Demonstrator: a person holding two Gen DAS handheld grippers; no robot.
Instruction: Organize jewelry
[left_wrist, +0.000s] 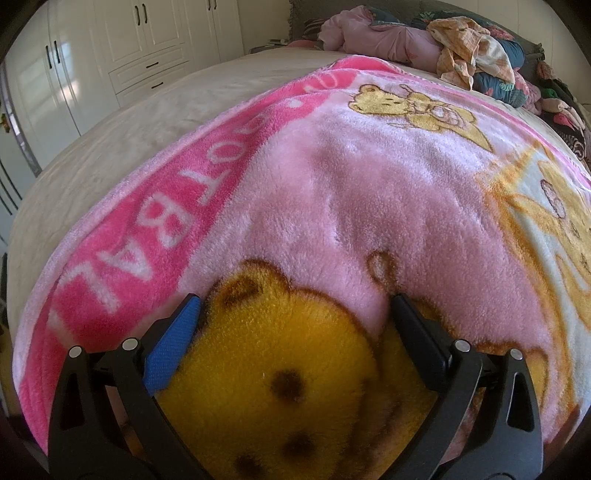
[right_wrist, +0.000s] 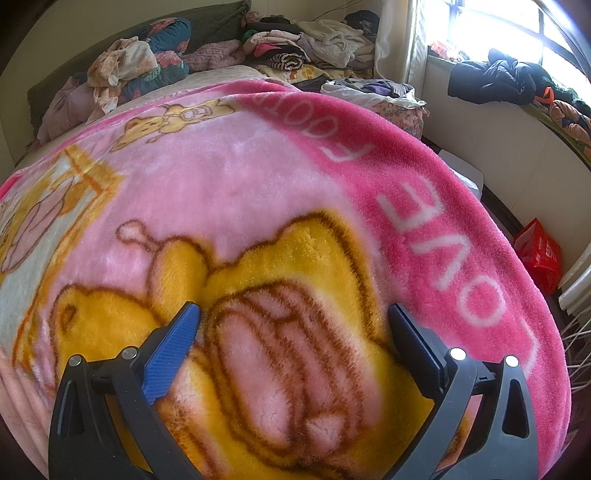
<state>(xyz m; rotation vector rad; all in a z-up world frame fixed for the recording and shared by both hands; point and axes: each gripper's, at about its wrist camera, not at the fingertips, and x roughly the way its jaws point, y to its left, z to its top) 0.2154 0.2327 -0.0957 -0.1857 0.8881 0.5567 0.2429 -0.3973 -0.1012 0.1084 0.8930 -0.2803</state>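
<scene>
Both claws, left gripper (left_wrist: 295, 314) and right gripper (right_wrist: 293, 314), hung released above the fleece blanket (left_wrist: 351, 192) (no jewelry visible); small pieces might sink into the pile.

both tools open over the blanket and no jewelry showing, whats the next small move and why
Probably lift and tilt both tools to look further around. The left tool and right tool are open and empty, low over the pink blanket, and neither view shows any jewelry, only piled clothes at the far end of the bed.
</scene>
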